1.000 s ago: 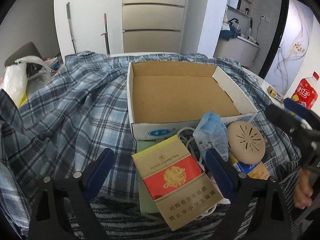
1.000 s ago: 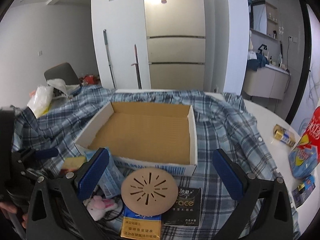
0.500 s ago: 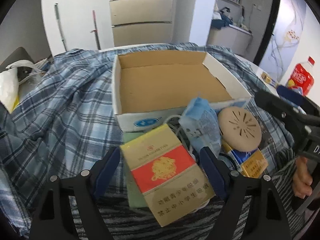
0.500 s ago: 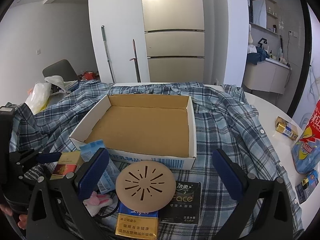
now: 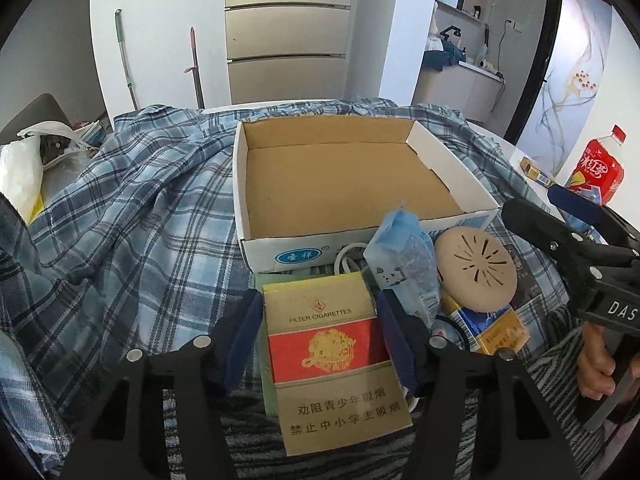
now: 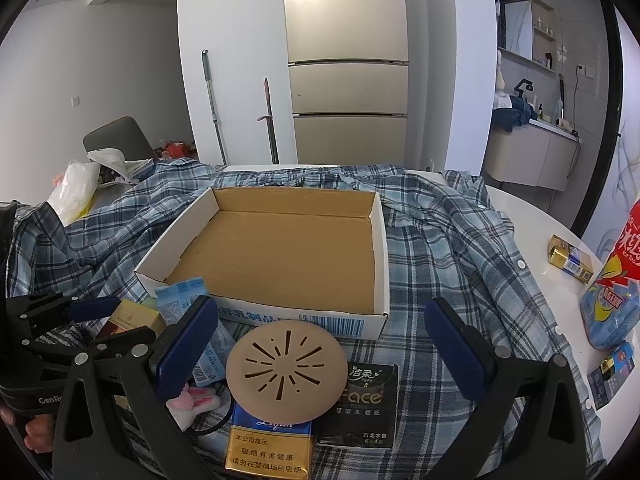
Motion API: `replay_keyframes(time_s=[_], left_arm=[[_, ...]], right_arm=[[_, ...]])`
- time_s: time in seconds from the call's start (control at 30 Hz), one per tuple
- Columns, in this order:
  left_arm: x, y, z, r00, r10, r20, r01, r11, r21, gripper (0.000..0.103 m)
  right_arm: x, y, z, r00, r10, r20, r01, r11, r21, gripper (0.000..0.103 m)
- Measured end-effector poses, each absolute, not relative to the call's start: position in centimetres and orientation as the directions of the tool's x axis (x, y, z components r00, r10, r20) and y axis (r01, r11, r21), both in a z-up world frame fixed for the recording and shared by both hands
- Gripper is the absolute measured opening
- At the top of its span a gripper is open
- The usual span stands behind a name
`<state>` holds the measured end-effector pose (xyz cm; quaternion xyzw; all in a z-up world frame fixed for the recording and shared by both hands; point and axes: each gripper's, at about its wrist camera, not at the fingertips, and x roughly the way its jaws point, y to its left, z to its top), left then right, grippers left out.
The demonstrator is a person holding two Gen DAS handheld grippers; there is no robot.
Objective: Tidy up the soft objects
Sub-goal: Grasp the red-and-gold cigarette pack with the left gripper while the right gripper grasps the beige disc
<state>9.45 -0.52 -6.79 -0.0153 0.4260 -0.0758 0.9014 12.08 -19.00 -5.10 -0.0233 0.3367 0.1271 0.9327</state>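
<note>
Worktop: round and white, covered by a blue plaid shirt (image 6: 440,248); behind it stand a fridge and a mop.

Box: the open carton (image 5: 344,184) sits in the middle of the shirt and holds nothing yet.

Pile: just before the box front wall lie a red-gold cigarette pack (image 5: 332,356), a blue tissue pouch (image 5: 404,264), a tan vented disc (image 6: 286,364), a blue-gold pack (image 6: 272,444) under the disc, a black tissue pack (image 6: 364,404) and a small pink plush (image 6: 192,398).

Left fingers (image 5: 320,336): one second ago they were wide apart with the red pack loose between them; now the two pads stand at both long edges of this pack. I judge them closed on it, but the grip is very new and the pack is not lifted yet.

Right fingers (image 6: 316,344): wide apart as before, holding nothing, hanging above the disc.

Meaning: the first pick has begun, so the task is only at its start; all things are outside the box.

Doubt: the red pack looks stiff, not soft. The pouch, black pack and plush look like the soft ones.

Risk: the pouch leans close to my right pad and may fall over when I lift.
</note>
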Motion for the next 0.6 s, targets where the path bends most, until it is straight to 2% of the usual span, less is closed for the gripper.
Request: replay_keyframes(time_s=[0.37, 0.5, 0.6], left_arm=[[10.1, -0.6, -8.1, 0.581, -0.112, -0.807, 0.103, 0.993, -0.063, 0.063], [9.4, 0.0, -7.1, 0.642, -0.098, -0.760, 0.067, 0.995, -0.072, 0.059], [8.2, 0.2, -5.5, 0.724, -0.100, -0.682, 0.068, 0.995, -0.074, 0.059]], right_arm=[[12.1, -18.9, -5.3, 0.740, 0.219, -0.636, -0.259, 0.965, 0.032, 0.103], [11.9, -18.6, -5.3, 0.743, 0.217, -0.632, -0.266, 0.964, 0.019, 0.103], [11.8, -18.5, -5.3, 0.743, 0.224, -0.631, -0.273, 0.962, 0.020, 0.103]])
